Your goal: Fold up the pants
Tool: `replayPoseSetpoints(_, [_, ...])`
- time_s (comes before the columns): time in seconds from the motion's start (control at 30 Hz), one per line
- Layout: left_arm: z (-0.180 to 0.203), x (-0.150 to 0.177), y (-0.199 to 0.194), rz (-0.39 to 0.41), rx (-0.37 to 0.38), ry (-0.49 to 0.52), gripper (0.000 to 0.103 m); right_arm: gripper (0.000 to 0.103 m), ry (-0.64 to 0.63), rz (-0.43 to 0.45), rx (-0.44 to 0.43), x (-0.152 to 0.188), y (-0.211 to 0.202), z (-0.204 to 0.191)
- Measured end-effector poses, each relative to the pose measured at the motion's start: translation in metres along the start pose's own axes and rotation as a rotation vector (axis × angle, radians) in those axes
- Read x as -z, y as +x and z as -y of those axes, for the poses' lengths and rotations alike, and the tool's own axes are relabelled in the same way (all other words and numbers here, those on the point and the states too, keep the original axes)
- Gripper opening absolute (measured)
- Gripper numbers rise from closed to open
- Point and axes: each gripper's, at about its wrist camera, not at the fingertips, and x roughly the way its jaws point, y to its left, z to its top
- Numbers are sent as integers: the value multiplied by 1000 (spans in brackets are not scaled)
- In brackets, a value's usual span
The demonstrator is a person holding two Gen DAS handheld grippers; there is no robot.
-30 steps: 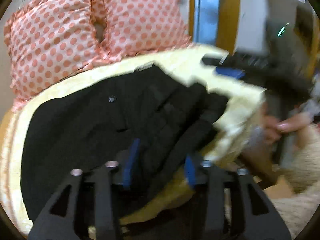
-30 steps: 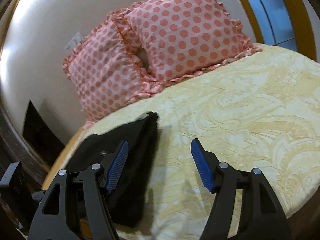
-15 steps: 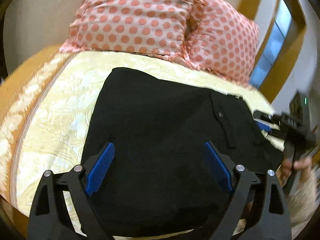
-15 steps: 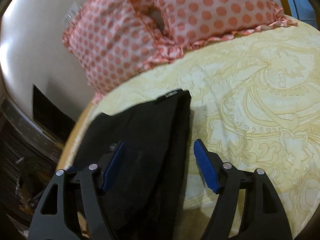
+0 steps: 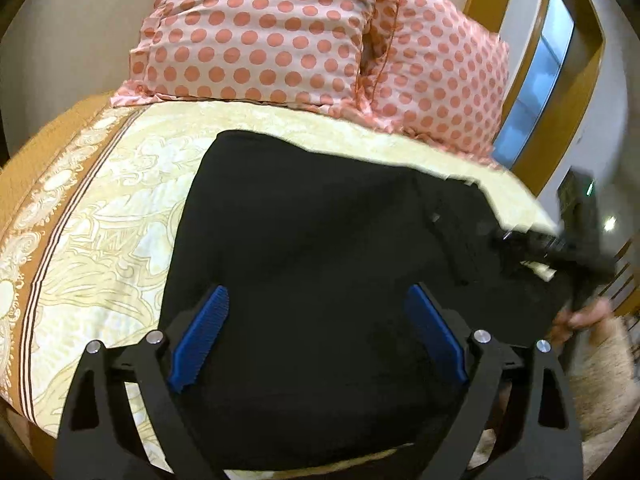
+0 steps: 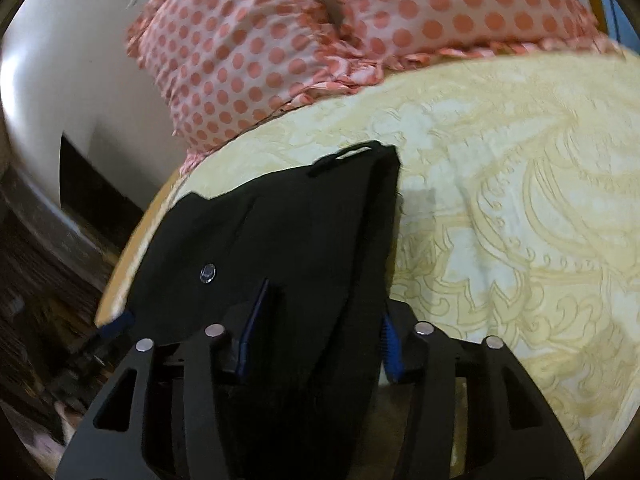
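The black pants (image 5: 320,264) lie folded on the cream patterned bedspread (image 5: 104,216). My left gripper (image 5: 318,334) is open and empty, its blue pads wide apart just above the near part of the pants. In the right wrist view the pants (image 6: 280,248) show their waistband edge and a metal button (image 6: 208,272). My right gripper (image 6: 320,336) has its jaws partly closed with the thick folded edge of the pants between the blue pads. The right gripper also shows blurred in the left wrist view (image 5: 560,248) at the pants' far right edge.
Two pink polka-dot pillows (image 5: 280,32) lean at the head of the bed, also in the right wrist view (image 6: 280,52). A wooden window frame (image 5: 532,80) stands at the right. The bed's edge (image 6: 132,260) drops to a dark floor on the left.
My left gripper let go of the bunched pants, opened wide and swung over the flat folded pants. My right gripper moved onto the pants' edge and narrowed its jaws around it.
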Motion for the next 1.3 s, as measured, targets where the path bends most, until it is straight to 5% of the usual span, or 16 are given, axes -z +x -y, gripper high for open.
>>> replayPoseSetpoints(0.1, [-19, -21, -17, 42, 34, -82, 91, 22, -84, 43, -55, 1, -12, -13])
replayPoseSetpoints(0.27, [-59, -57, -6, -1, 13, -194, 90, 22, -93, 22, -39, -2, -6, -12])
replayPoseSetpoints(0.47, [-83, -77, 56, -210, 45, -234, 72, 42, 32, -32, -56, -7, 4, 11])
replayPoseSetpoints(0.6, [-71, -79, 72, -244, 47, -190, 65, 45, 51, -36, -80, -8, 9, 16])
replayPoseSetpoints(0.63, [-66, -79, 74, -247, 39, -175, 61, 40, 39, -28, -88, -7, 8, 15])
replayPoseSetpoints(0.7, [-59, -77, 72, -226, -8, -143, 38, 24, 2, -11, -108, -6, 5, 9])
replayPoseSetpoints(0.73, [-57, -78, 70, -219, -19, -125, 19, 22, -25, 5, -105, -7, 2, 4])
replayPoseSetpoints(0.77, [-56, -79, 66, -211, -15, -116, 12, 20, -38, 15, -107, -8, -1, 1])
replayPoseSetpoints(1.1, [-43, -112, 63, -161, -23, -62, 11, 17, -144, 65, -71, -57, -1, -18])
replayPoseSetpoints(1.3, [-24, -179, 97, -54, -92, 27, 11, 17, -202, 242, 31, -121, 9, -15])
